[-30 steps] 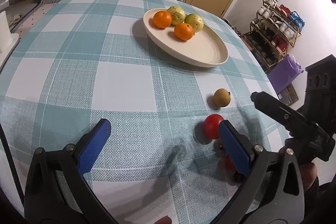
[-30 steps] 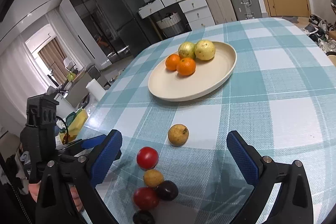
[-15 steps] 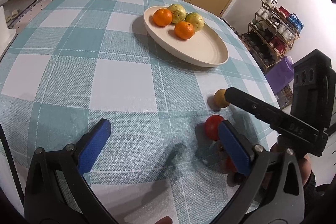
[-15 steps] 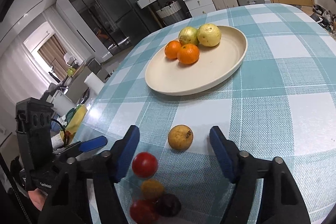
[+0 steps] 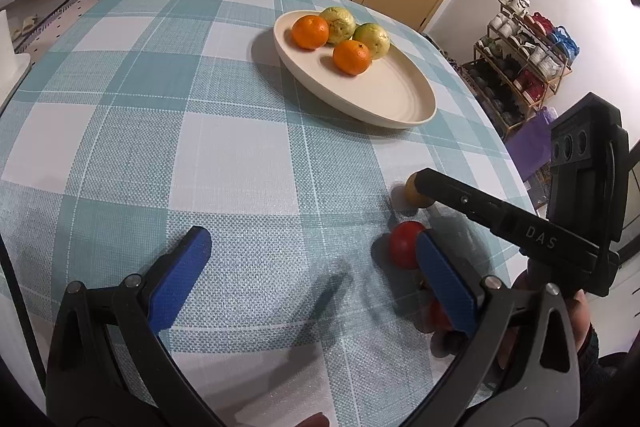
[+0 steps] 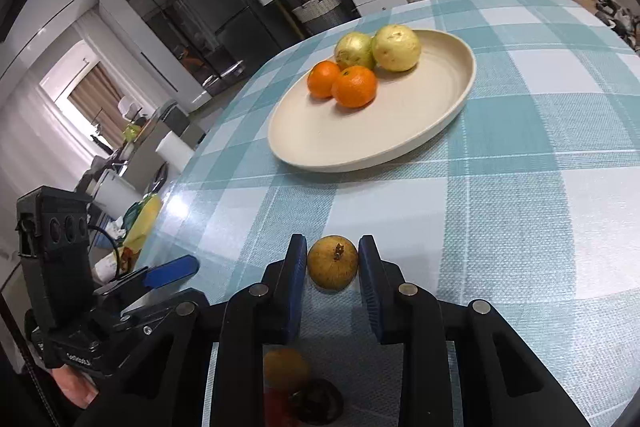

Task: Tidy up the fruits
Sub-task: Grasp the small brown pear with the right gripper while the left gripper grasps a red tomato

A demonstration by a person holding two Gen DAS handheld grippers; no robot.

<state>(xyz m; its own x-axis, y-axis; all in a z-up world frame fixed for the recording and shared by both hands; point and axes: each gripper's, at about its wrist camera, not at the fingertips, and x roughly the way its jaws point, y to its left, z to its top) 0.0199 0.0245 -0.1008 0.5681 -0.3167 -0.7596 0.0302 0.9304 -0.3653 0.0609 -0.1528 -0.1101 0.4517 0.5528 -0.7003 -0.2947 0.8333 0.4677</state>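
Item: small round yellow-brown fruit (image 6: 332,267), lying on the teal-and-white checked tabletop (image 6: 520,211), well short of the oval cream ceramic plate (image 6: 384,143). We find the right gripper (image 6: 333,269) with jaws clamped on it, having just closed. Plate holds two oranges (image 6: 354,86) and two yellow-green guavas (image 6: 396,47). Left gripper (image 5: 308,267): jaws wide apart, empty. Round red fruit (image 5: 404,243) lies just beside its right finger.

Blurred small fruits (image 6: 298,385) sit half hidden beneath tongs
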